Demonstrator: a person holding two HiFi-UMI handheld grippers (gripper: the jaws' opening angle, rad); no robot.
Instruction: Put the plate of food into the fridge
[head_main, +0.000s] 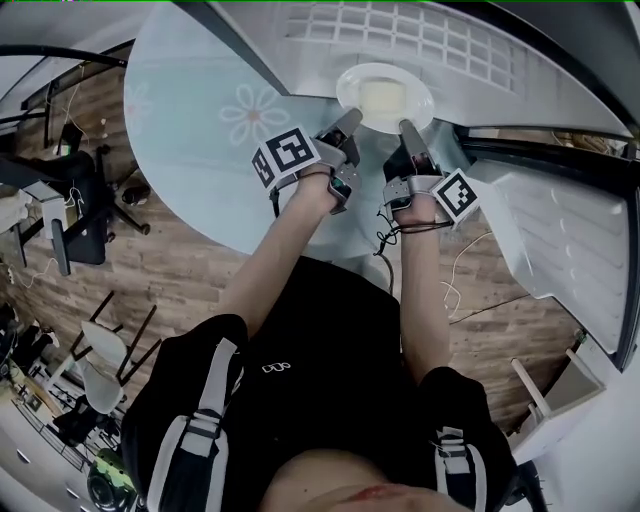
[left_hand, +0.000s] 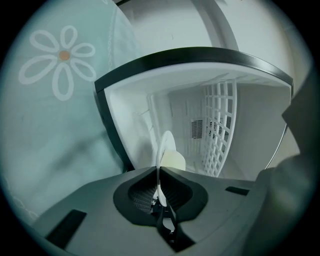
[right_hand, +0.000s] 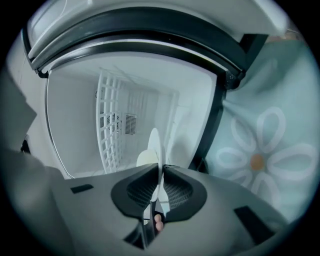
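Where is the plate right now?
In the head view, the plate is top centre, gripped by the left tool and the right tool, at the open fridge.

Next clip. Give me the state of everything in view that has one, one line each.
fridge compartment: open, wire rack inside.
fridge door: swung open.
plate: held off any surface by its rim on two sides, at the fridge opening.
food: resting on the plate.
left tongs: shut on the plate rim.
right tongs: shut on the plate rim.
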